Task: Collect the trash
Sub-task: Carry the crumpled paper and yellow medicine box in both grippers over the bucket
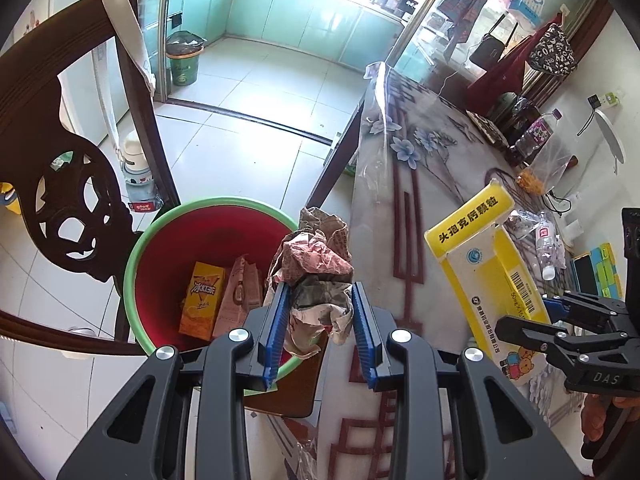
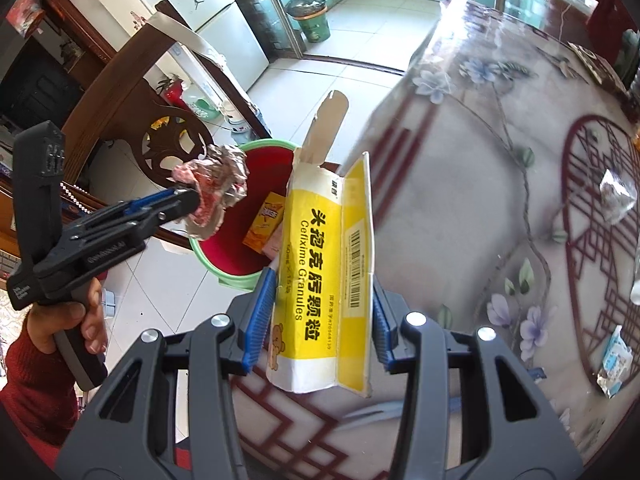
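Note:
My left gripper point(image 1: 320, 332) is shut on a crumpled paper wad point(image 1: 316, 276), held over the near rim of a red bin with a green rim point(image 1: 160, 224) on the floor. Inside the bin lie an orange drink carton point(image 1: 200, 300) and a pinkish packet point(image 1: 240, 300). My right gripper point(image 2: 320, 320) is shut on a flattened yellow-and-white medicine box point(image 2: 332, 280), held above the table edge to the right of the bin point(image 2: 240, 276). In the right wrist view the left gripper point(image 2: 188, 204) and its paper wad point(image 2: 216, 188) hang over the bin's left side.
A dark carved wooden chair point(image 1: 68, 184) stands against the bin's left side. The flower-patterned table point(image 1: 420, 168) carries bottles, a plastic bag point(image 1: 544, 168) and wrappers point(image 2: 614, 360). A green bin point(image 1: 184, 60) stands farther back in the kitchen doorway.

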A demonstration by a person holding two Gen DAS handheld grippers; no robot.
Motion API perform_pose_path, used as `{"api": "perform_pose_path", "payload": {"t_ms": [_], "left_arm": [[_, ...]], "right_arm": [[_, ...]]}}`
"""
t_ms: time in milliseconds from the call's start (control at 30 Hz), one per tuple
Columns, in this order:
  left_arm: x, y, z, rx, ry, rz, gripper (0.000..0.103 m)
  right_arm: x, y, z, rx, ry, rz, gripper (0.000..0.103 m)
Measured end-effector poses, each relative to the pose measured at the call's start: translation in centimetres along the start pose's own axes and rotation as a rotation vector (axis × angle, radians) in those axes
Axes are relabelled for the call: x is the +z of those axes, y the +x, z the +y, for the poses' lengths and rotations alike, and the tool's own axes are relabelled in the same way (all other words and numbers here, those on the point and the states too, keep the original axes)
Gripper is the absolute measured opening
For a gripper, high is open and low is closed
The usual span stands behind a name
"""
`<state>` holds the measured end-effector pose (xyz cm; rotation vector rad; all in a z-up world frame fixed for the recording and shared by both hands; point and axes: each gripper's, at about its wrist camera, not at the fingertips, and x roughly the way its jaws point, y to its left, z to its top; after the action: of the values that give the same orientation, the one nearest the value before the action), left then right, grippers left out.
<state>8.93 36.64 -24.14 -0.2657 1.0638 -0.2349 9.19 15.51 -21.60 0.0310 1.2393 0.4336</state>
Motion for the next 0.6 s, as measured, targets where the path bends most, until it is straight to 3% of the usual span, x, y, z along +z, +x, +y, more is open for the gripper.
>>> {"api": "perform_pose_path", "payload": {"t_ms": [600], "left_arm": [[0.3,1.5,3.3,0.068,-0.061,0.027,0.029]], "right_arm": [[1.9,0.6,1.8,0.013,-0.034,-0.001,0.043]]}}
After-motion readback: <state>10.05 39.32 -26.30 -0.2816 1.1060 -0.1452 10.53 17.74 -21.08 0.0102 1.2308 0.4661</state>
